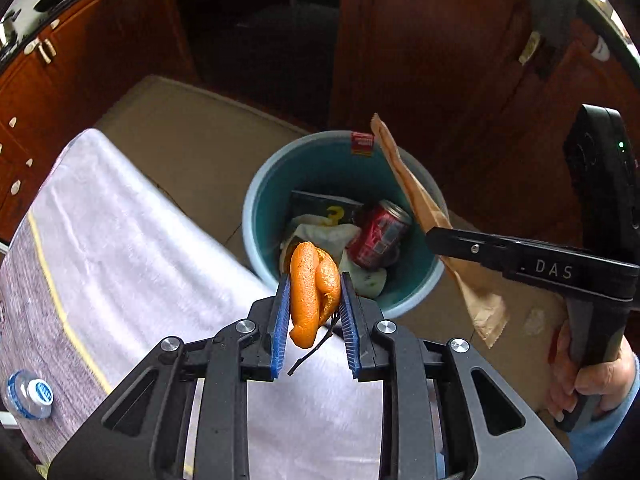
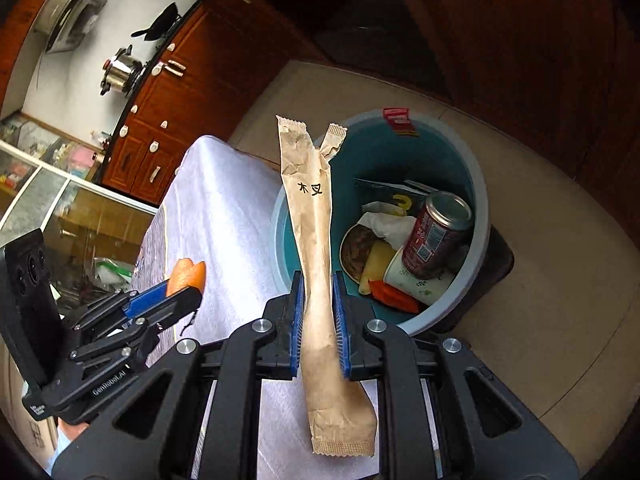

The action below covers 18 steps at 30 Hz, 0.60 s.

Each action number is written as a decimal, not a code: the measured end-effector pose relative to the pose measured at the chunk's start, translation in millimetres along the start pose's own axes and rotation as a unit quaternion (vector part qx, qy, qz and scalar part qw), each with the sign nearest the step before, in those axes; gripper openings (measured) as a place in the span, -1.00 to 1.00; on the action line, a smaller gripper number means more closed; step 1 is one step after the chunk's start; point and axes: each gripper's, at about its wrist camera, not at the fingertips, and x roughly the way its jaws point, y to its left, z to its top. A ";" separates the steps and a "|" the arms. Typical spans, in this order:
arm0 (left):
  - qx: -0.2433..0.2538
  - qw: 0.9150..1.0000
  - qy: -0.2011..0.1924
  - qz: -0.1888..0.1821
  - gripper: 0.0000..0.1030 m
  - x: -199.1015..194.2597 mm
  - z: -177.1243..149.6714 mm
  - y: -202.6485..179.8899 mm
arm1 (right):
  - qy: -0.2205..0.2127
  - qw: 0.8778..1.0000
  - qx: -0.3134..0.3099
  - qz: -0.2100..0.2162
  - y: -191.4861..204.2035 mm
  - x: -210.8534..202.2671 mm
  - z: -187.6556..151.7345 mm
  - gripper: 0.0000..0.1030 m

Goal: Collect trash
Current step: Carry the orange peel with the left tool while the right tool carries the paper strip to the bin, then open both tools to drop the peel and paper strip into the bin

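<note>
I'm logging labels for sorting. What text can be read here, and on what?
"木叉": brown paper sleeve held in the right tongs.
"DAS": right tongs' arm.
"GenRobot.AI": left tongs' body.
Red can, red bin sticker, bottle cap: print too small to read.

Kitchen background, non-task items only.
White cloth [image 1: 132,248] is lying over the table, draping off its far edge, with a yellow stripe running along the grey patterned part. Brown wood cabinets [image 2: 160,128] with pale handles are lining the wall behind. On the counter above them a steel pot [image 2: 120,72] is sitting, with a black pan [image 2: 160,22] further along and a range hood [image 2: 76,12] hanging over both. Glass-front cabinet [image 2: 48,196] is showing at left, contents too blurred to tell. Beige floor [image 2: 540,240] is spreading beyond the cloth.
</note>
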 end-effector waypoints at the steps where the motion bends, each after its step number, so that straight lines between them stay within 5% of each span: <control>1: 0.001 1.000 0.004 0.000 -0.52 5.7 3.4 -2.4 | 0.002 1.000 0.003 0.001 -3.4 2.0 2.8 -0.71; 18: 0.002 0.999 0.032 -0.009 -0.47 47.2 21.6 -5.2 | 0.019 1.000 0.021 -0.002 -7.8 42.2 37.4 -0.70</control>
